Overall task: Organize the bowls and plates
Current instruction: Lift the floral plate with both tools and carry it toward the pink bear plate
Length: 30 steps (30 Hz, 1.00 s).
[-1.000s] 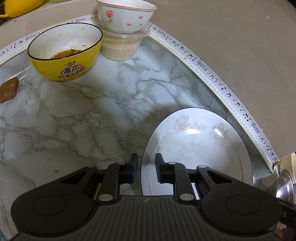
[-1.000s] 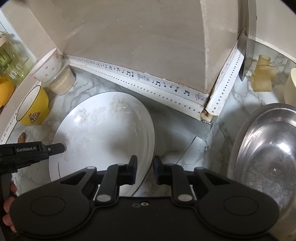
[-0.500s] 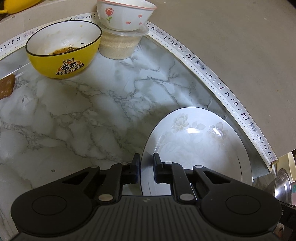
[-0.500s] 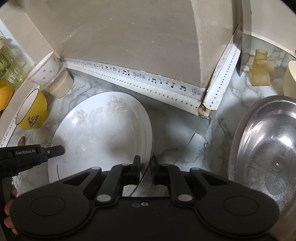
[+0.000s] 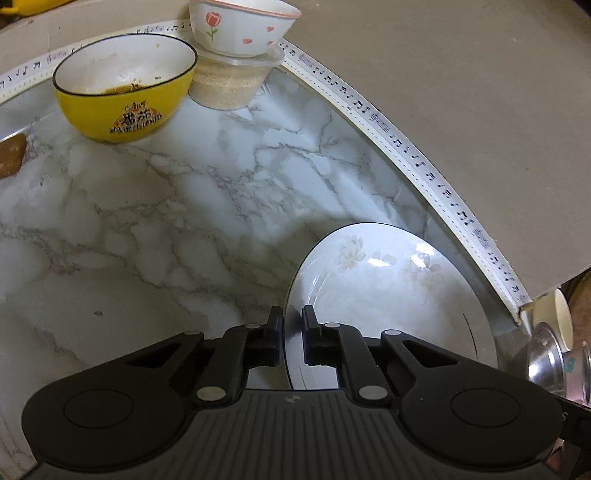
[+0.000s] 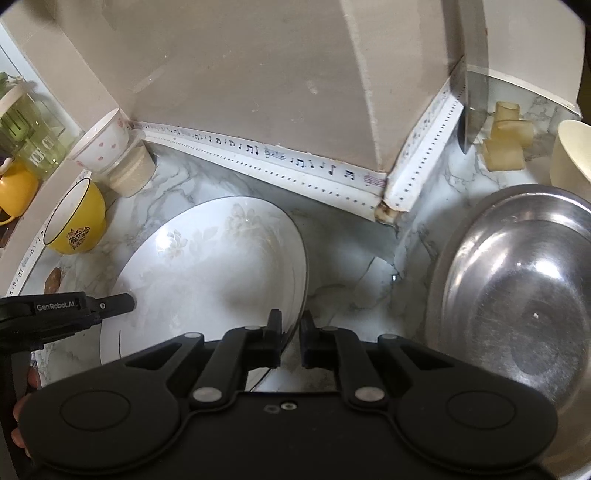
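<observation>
While you look along both grippers, the white floral plate lies on the marble counter between them. Your left gripper is clamped on the plate's left rim, one finger outside, one over the inner face. Your right gripper is clamped on the opposite rim. Yellow bowl: far left, food residue inside. Tulip bowl: stacked on a lidded tub, touching the yellow bowl's side. Steel basin: right of the plate, apart from it.
</observation>
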{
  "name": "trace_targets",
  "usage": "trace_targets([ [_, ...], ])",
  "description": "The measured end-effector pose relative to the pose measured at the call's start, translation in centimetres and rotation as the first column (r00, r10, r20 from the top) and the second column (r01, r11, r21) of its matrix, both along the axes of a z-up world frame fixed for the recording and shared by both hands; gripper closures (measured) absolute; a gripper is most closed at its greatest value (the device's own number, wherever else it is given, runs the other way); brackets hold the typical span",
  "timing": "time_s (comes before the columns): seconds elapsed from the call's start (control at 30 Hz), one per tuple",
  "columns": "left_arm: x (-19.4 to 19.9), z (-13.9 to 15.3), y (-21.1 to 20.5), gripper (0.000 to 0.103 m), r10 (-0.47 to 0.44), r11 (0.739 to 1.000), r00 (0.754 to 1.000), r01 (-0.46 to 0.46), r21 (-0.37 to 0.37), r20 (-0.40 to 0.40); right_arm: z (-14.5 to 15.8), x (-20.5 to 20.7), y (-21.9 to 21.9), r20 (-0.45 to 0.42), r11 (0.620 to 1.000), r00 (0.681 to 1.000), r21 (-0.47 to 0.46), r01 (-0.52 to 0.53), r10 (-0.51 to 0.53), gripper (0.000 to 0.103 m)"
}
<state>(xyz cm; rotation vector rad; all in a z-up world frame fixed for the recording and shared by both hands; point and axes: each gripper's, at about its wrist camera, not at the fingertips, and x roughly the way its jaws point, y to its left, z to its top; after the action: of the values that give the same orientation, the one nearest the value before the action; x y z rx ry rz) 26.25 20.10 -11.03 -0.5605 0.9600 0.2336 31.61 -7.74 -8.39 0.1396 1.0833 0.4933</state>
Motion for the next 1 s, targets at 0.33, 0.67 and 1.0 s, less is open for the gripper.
trace_targets([
  [0.33,-1.5,0.8,-0.6,0.094,-0.011,0.999,1.0,0.012,-0.032,0.025,0.8,-1.2,-1.5,0.001,1.0,1.0,0.025,0.013,-0.013,0.093],
  [0.67,-3.1,2.9,-2.1,0.094,-0.038,0.999,0.996,0.04,-0.024,0.081,2.7,-2.8,-3.6,0.033,0.998,0.999,0.045,0.037,-0.038,0.093],
  [1.0,-4.1,4.3,-4.7,0.094,-0.089,0.994,0.988,0.095,-0.046,0.123,3.9,-4.5,-7.5,0.056,0.993,0.994,0.078,0.086,-0.09,0.093],
])
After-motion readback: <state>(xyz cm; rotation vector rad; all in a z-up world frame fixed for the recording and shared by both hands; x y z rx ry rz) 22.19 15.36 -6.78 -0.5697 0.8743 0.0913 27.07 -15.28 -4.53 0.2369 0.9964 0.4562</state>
